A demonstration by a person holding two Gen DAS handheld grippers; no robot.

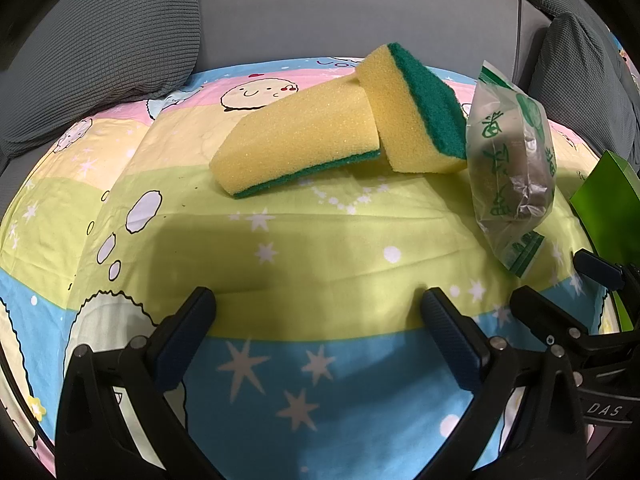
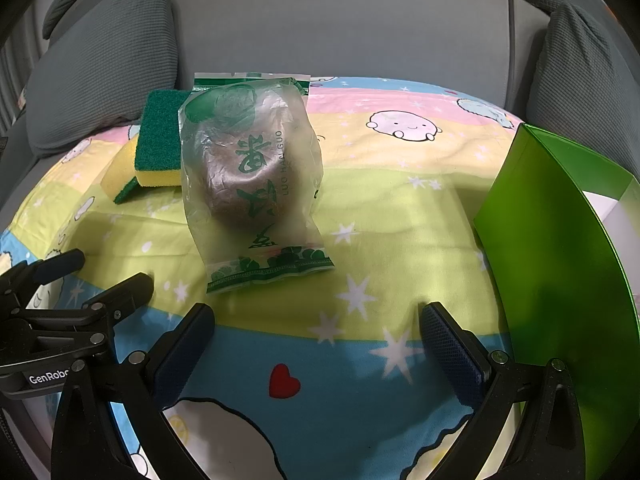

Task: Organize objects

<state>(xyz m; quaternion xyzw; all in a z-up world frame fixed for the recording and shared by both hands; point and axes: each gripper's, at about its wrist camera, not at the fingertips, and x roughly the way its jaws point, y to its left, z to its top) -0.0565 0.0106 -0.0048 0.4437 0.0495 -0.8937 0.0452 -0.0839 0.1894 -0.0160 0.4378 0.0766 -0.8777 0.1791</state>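
Green box (image 2: 560, 240) stands at right edge of right wrist view; open side not clear, so drops could miss. Two sponges (image 1: 320, 136), upper centre of left view, lean on each other; lifting one likely tips the other. Fruit packet (image 2: 252, 176), centre, slick film, may slip. Left gripper (image 1: 318, 312) and right gripper (image 2: 316, 316): fingers apart, empty.

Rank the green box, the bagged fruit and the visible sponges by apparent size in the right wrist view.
1. green box, though nearness and the frame edge make it unsure
2. bagged fruit
3. upper sponge
4. lower sponge, mostly hidden
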